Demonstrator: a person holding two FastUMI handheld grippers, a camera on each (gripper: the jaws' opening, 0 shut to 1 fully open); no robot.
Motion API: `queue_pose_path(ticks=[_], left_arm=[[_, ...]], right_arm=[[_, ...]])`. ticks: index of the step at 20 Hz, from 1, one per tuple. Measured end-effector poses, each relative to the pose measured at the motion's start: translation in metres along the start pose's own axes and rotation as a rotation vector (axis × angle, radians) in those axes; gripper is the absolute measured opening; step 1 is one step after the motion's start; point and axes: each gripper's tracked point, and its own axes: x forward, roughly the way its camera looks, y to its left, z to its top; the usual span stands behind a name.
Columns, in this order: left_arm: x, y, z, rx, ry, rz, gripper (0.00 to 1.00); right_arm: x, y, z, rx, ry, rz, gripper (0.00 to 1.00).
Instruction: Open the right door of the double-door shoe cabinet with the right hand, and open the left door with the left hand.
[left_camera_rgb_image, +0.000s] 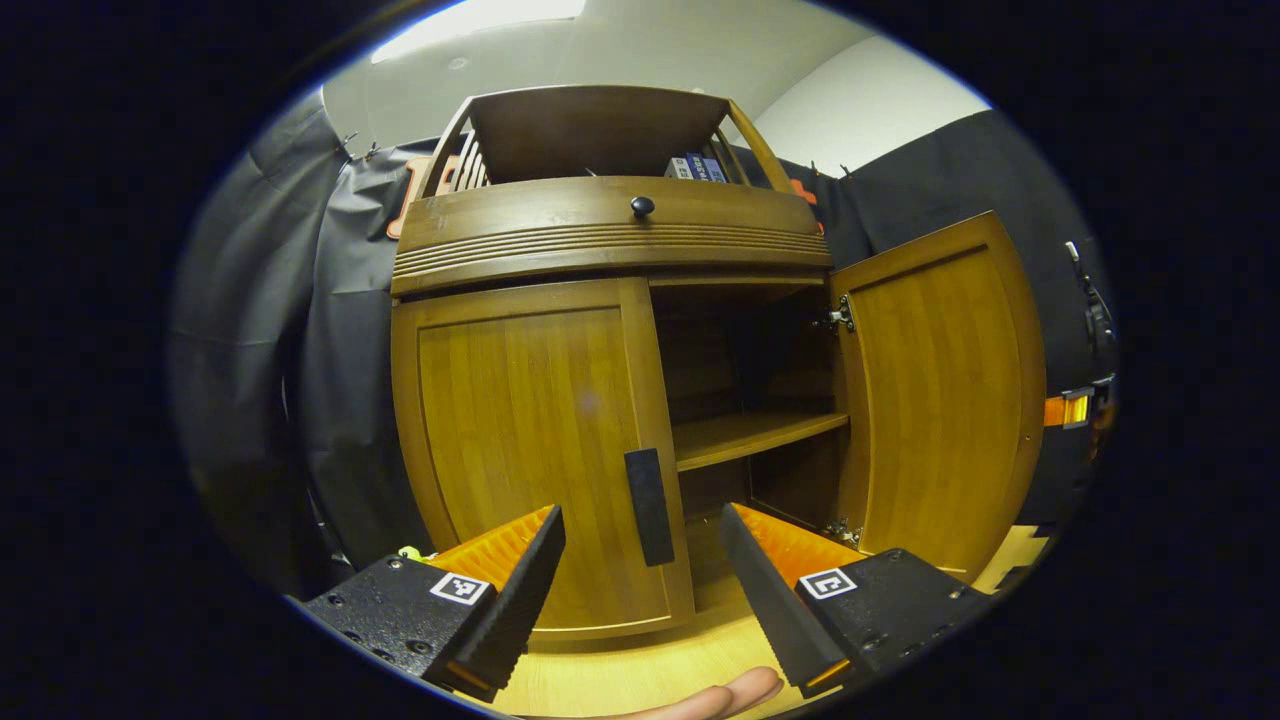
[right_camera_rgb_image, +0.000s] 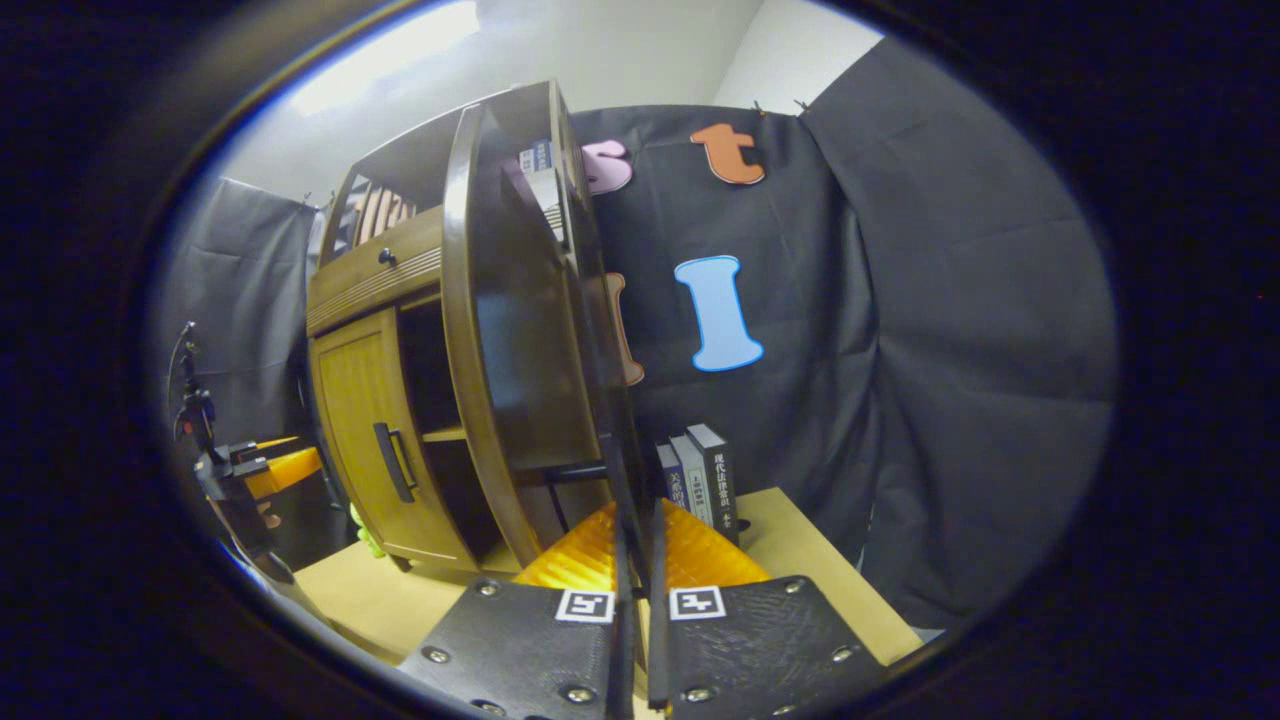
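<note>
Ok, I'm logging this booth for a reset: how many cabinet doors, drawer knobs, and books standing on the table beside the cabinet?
Cabinet doors: 2, left door and right door
Drawer knob: 1
Books beside the cabinet: 3
Total: 6

— What is everything standing on?
— A pale wooden worktop (right_camera_rgb_image: 800, 545). The shoe cabinet (left_camera_rgb_image: 600, 400) sits straight on it, ahead of the left gripper (left_camera_rgb_image: 640, 570).
— Anything else on the worktop?
— A few upright books (right_camera_rgb_image: 700, 475), just beyond the right gripper (right_camera_rgb_image: 635, 560), and something small and yellow-green (right_camera_rgb_image: 368, 540) at the cabinet's foot.
</note>
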Motion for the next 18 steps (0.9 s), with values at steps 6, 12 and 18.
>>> queue_pose_path(ticks=[6, 12, 18], left_arm=[[0.017, 0.002, -0.005, -0.017, 0.003, 0.013, 0.99], [0.049, 0.006, -0.019, -0.03, 0.012, 0.056, 0.99], [0.092, 0.018, -0.034, -0.052, -0.026, 0.128, 0.96]], right_arm=[[-0.027, -0.021, 0.011, -0.079, -0.026, -0.114, 0.58], [-0.08, -0.034, 0.037, 0.036, -0.13, -0.2, 0.99], [-0.12, 0.036, 0.036, -0.078, -0.142, -0.204, 0.99]])
